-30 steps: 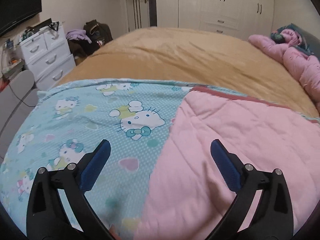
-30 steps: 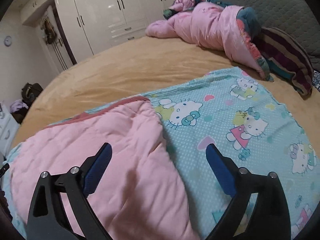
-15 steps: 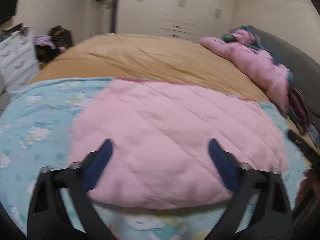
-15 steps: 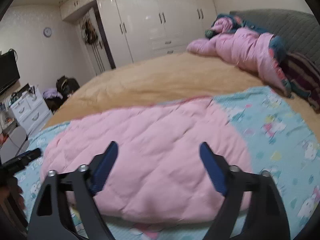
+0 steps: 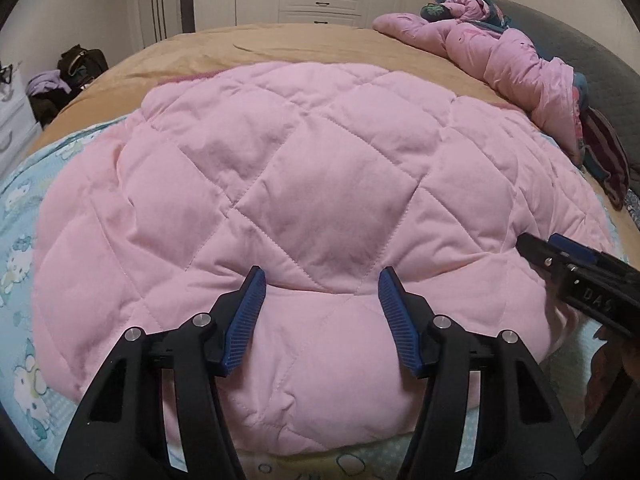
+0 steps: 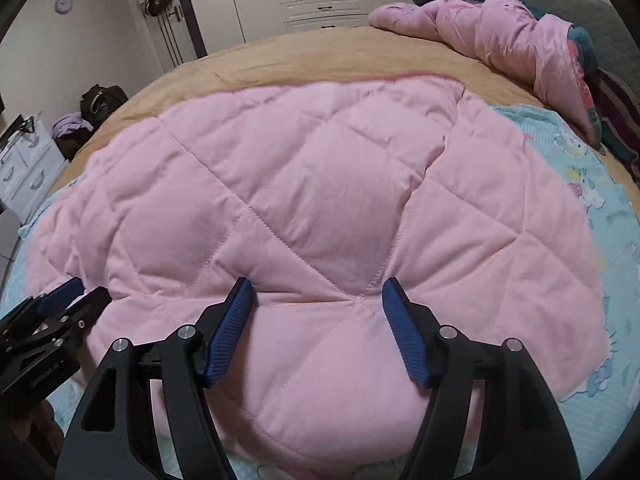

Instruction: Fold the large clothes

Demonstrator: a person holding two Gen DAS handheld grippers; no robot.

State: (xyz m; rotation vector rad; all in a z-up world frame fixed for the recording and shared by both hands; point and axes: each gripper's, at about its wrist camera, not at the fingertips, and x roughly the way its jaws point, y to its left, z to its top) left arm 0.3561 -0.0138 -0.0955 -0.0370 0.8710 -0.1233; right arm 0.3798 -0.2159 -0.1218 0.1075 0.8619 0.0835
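Bed: tan cover, wide.

Quilt: pink quilted side up, folded over its blue cartoon-print side, lying across the bed's near edge; print border shows at left and right.

Left gripper: tilted down over the quilt's near fold, jaws partly spread and closing, a raised ridge of pink fabric between the blue pads; whether the pads touch it cannot be told.

Right gripper: alongside, same downward tilt, jaws slightly wider, closing over the same fold.
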